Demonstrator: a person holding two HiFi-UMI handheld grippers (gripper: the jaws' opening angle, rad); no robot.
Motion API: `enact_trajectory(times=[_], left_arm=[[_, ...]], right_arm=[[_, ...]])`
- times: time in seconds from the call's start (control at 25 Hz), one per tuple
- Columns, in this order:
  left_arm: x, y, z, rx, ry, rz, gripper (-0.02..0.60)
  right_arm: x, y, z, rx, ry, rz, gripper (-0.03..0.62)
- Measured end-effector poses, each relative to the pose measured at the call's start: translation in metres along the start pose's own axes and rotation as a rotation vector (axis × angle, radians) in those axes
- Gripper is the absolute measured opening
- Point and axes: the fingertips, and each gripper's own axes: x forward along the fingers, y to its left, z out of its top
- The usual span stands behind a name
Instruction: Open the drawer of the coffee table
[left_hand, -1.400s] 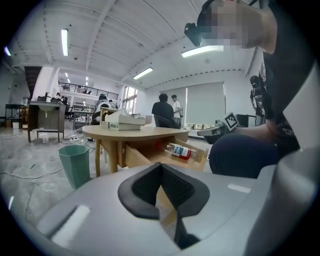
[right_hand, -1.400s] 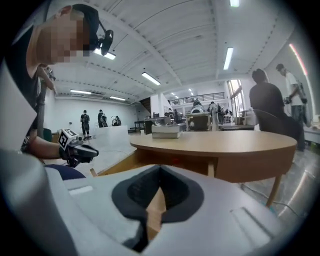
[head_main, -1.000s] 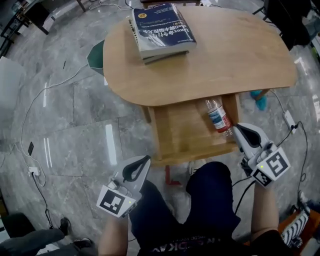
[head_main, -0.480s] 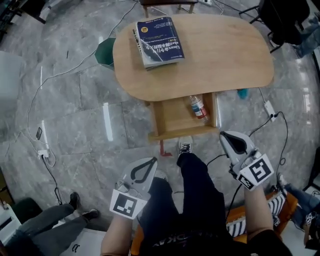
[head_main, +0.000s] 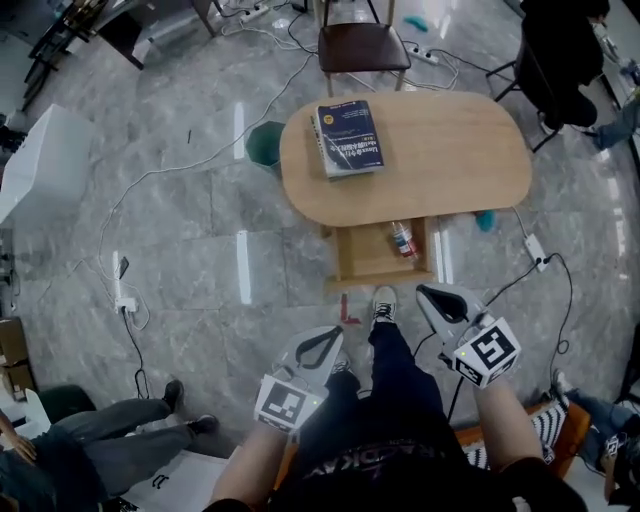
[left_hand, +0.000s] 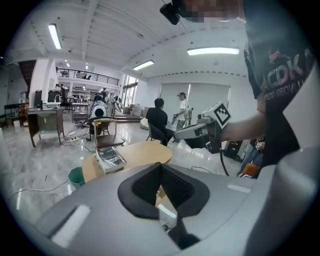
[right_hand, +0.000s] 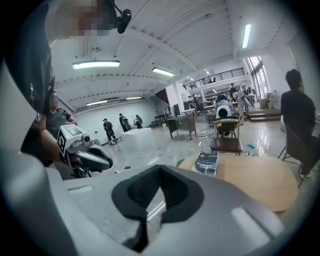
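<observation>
Under the wooden counter (head_main: 450, 170), the drawer (head_main: 370, 265) stands pulled out toward the person, with a plastic bottle (head_main: 403, 240) lying inside at its right. A blue book (head_main: 348, 138) rests on the counter's left end. The left tongs (head_main: 328, 338) and right tongs (head_main: 430, 293) hover well short of the drawer, each pinched closed on nothing.

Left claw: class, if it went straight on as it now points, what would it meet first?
Likely the open drawer of the coffee table; its wood shows beyond the shut left claw. Depth is unclear, so the floor is possible.
</observation>
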Motion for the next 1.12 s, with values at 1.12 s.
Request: enact_trajectory(times=[1.12], left_arm=[[-0.154,-0.175,0.005,0.017,-0.082,-0.156,0.006]], right_arm=[[-0.141,0.246,-0.015,-0.073,-0.03,0.05,0.002]])
